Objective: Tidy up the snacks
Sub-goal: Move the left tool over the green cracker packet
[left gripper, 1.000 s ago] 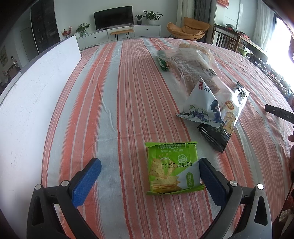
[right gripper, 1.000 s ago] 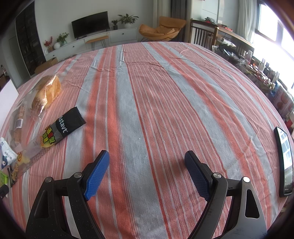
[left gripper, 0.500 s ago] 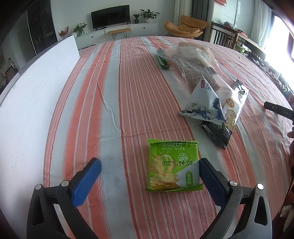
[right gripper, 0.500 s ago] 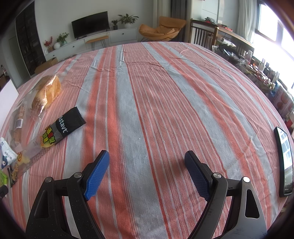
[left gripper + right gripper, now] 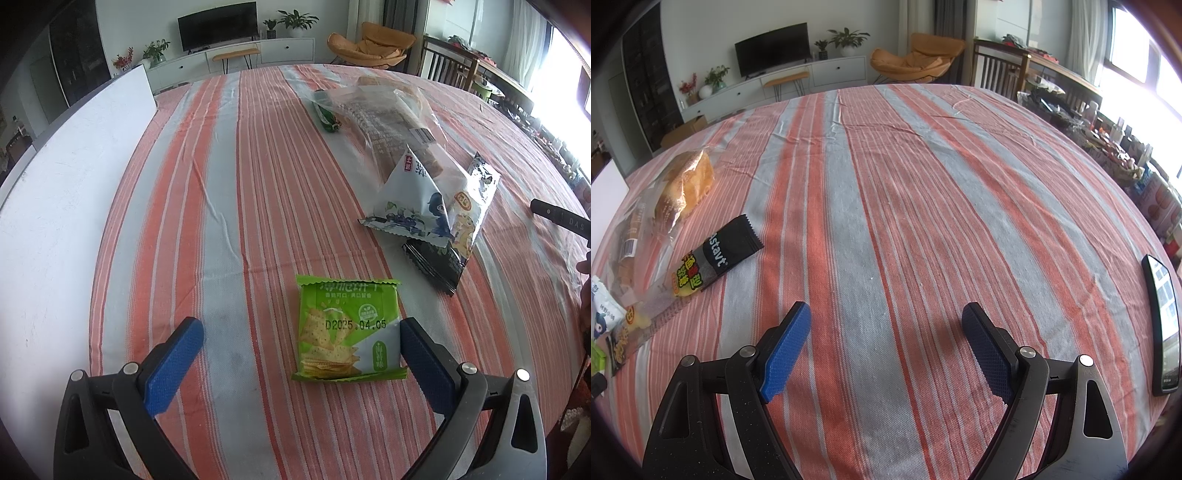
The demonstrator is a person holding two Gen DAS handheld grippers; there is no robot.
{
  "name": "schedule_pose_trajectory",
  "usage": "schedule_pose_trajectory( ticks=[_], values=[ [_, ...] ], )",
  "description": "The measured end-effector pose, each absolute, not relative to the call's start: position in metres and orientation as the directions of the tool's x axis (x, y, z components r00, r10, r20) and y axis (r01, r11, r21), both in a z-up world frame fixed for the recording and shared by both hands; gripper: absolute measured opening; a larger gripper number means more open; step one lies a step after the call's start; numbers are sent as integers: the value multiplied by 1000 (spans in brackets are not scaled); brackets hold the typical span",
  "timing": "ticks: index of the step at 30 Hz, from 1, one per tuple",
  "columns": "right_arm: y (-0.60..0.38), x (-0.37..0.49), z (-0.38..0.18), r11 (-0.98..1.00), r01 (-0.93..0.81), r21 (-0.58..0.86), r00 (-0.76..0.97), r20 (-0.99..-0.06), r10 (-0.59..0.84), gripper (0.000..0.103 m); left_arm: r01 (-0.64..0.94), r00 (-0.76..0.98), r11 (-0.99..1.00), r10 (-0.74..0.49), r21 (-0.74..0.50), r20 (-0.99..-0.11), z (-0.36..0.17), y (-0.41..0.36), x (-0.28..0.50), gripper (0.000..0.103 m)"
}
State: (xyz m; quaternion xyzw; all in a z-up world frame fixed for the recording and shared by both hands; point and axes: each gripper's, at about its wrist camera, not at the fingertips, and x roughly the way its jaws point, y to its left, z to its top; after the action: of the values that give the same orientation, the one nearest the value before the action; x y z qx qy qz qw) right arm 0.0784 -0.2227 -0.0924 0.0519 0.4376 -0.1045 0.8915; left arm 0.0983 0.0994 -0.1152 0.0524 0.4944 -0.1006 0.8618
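Observation:
A green cracker packet (image 5: 347,332) lies flat on the striped tablecloth, just ahead of my open left gripper (image 5: 301,334), close to its right finger. Beyond it, to the right, lie a white and blue snack bag (image 5: 410,206), a black snack bag (image 5: 454,236), a clear bread bag (image 5: 388,118) and a small green packet (image 5: 327,116). In the right wrist view my right gripper (image 5: 886,325) is open and empty over bare cloth. The bread bag (image 5: 676,192) and a black bar packet (image 5: 716,254) lie to its left.
A white board (image 5: 62,206) covers the table's left side. A dark phone (image 5: 1163,325) lies at the table's right edge. Part of the right-hand tool (image 5: 557,218) shows at the right of the left wrist view. A living room lies beyond the table.
My left gripper has drawn back a little, so the green packet sits slightly further ahead between the fingers. The right gripper has not moved.

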Motion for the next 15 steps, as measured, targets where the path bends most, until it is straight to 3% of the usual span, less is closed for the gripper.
schedule_pose_trajectory(
  ticks=[9,15],
  values=[
    [-222,78,-93,973,231,1,595,-791,-141,87,231,472,973,-127,-16,-872,-114,101,101,103],
    [-223,79,-93,973,231,0,595,-791,-141,87,153,461,965,-259,-211,-849,-101,132,104,103]
  ],
)
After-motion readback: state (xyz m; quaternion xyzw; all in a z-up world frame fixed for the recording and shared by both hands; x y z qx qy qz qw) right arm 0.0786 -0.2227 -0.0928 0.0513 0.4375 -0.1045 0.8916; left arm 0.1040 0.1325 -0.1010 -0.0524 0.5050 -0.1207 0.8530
